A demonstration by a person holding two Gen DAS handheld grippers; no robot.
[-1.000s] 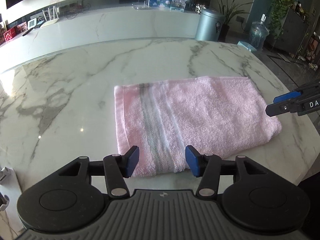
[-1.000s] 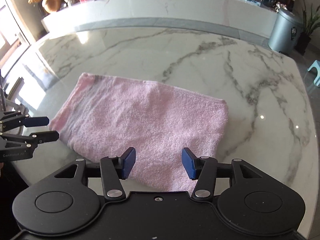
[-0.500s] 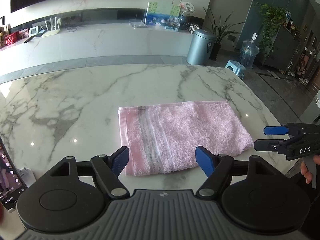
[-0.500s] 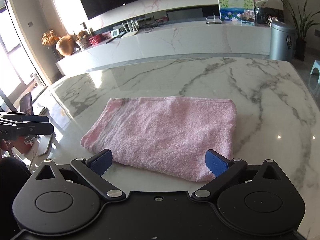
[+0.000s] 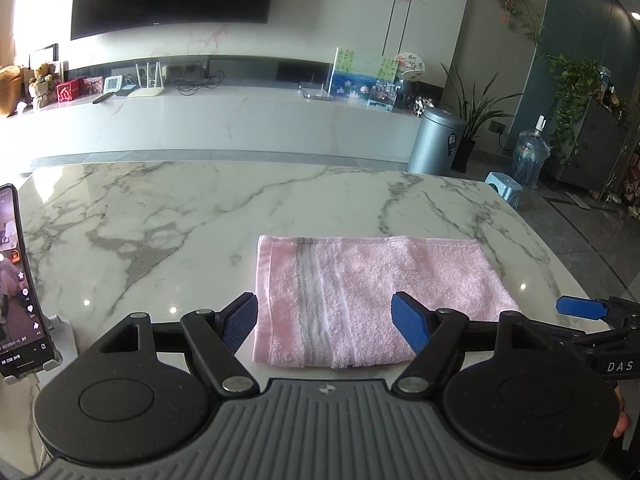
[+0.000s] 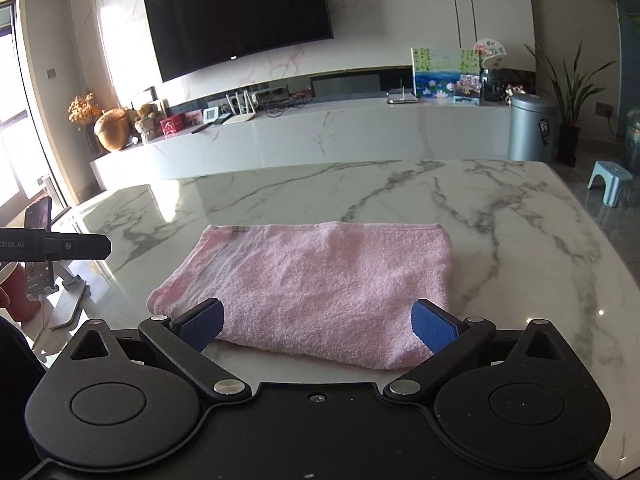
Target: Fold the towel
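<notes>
Both claws have pulled back and up since a second ago; left claw and right claw gape, holding nothing. Pink towel lies folded on the marble table, near its edge; a careless snag could drag it off.

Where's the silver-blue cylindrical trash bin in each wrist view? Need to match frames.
Left wrist: silver-blue cylindrical trash bin at upper right, behind the marble table's far right corner.
Right wrist: same bin at far right, mid-height, beside a potted plant.
Shared landmark: folded pink towel on the table.
</notes>
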